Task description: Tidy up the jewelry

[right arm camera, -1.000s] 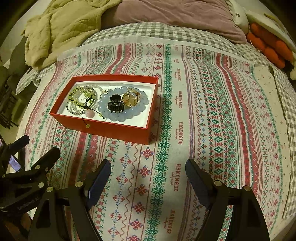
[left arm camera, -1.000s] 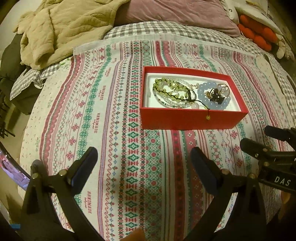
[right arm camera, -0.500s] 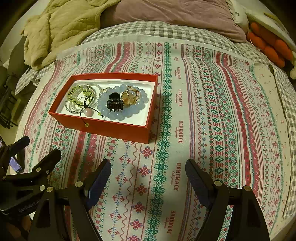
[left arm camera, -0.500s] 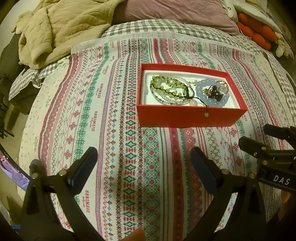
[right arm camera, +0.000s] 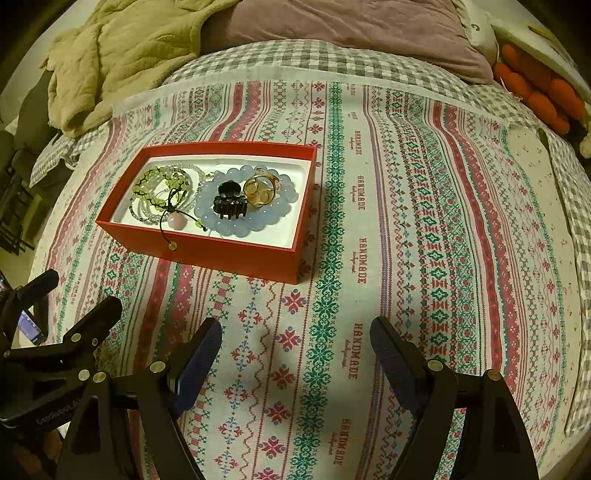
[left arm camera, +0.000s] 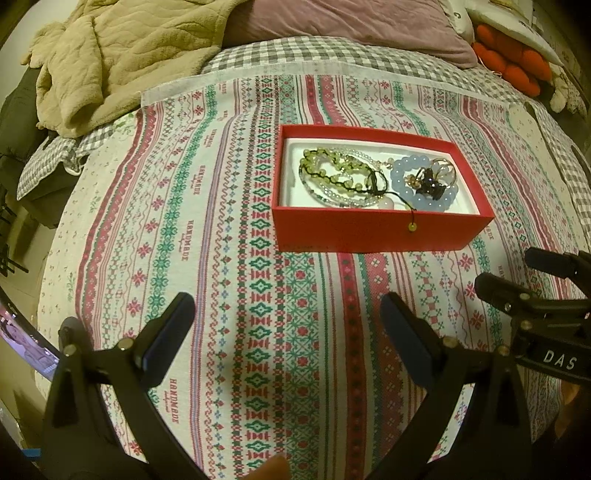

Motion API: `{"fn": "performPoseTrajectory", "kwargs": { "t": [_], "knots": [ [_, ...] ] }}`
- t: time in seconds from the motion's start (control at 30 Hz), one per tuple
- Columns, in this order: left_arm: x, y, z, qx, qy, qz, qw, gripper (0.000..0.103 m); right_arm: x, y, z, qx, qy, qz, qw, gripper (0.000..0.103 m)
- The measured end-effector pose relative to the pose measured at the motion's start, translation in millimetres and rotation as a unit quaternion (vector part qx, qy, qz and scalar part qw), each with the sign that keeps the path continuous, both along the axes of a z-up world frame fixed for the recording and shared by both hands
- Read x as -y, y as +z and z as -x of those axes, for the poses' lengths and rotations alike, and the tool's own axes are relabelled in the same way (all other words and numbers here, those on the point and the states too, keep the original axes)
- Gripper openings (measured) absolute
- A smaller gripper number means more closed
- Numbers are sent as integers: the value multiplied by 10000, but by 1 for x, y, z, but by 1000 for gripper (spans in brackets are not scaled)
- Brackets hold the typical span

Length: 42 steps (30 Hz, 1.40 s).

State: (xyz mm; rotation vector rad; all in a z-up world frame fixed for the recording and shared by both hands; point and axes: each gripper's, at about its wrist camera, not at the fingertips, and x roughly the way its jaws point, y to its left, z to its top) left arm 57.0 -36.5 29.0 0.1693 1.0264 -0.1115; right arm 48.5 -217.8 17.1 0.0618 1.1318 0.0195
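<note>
A red box (left arm camera: pixel 369 230) (right arm camera: pixel 221 254) with a white lining sits on the patterned cloth. Inside lie green bead bracelets (left arm camera: pixel 332 173) (right arm camera: pixel 159 188), a pale blue bead bracelet (left arm camera: pixel 445 199) (right arm camera: pixel 236 229), a black hair claw (right arm camera: pixel 229 203) (left arm camera: pixel 430 186) and a gold ring (right arm camera: pixel 260 190). A cord with a yellow bead (right arm camera: pixel 171 245) hangs over the box's front wall. My left gripper (left arm camera: pixel 286 317) is open and empty, in front of the box. My right gripper (right arm camera: pixel 295 341) is open and empty, in front of the box and to its right.
The patterned cloth (left arm camera: pixel 221 240) covers a grey checked bed. A beige blanket (left arm camera: pixel 122 55) lies at the back left, a mauve pillow (right arm camera: pixel 351 29) at the back, orange cushions (right arm camera: pixel 535 88) at the back right. Each gripper shows in the other's view, the right one (left arm camera: pixel 535 295) and the left one (right arm camera: pixel 55 325).
Both grippers have drifted slightly; the box sits a little higher in both views. Both stay open and empty. The jewelry has not moved.
</note>
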Motion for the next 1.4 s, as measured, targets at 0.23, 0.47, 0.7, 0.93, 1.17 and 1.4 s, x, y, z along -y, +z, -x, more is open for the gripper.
{"fn": "performPoseTrajectory", "kwargs": {
  "t": [0.23, 0.47, 0.7, 0.93, 1.17, 1.4],
  "knots": [
    [-3, -1, 0, -37, 21, 23, 10000, 100, 0, 0, 0, -12, 2, 3, 10000, 84],
    [-3, -3, -1, -80, 29, 39, 10000, 100, -1, 0, 0, -15, 2, 8, 10000, 84],
    [-3, -3, -1, -92, 29, 41, 9999, 100, 0, -1, 0, -16, 5, 11, 10000, 84],
    [-4, -3, -2, -91, 26, 40, 9999, 100, 0, -1, 0, -17, 0, 14, 10000, 84],
    [-7, -4, -2, -146, 37, 78, 9999, 100, 0, -1, 0, -12, 7, 20, 10000, 84],
    [-7, -7, 0, -167, 19, 77, 9998, 100, 0, -2, 2, -5, -1, 53, 10000, 84]
  ]
}}
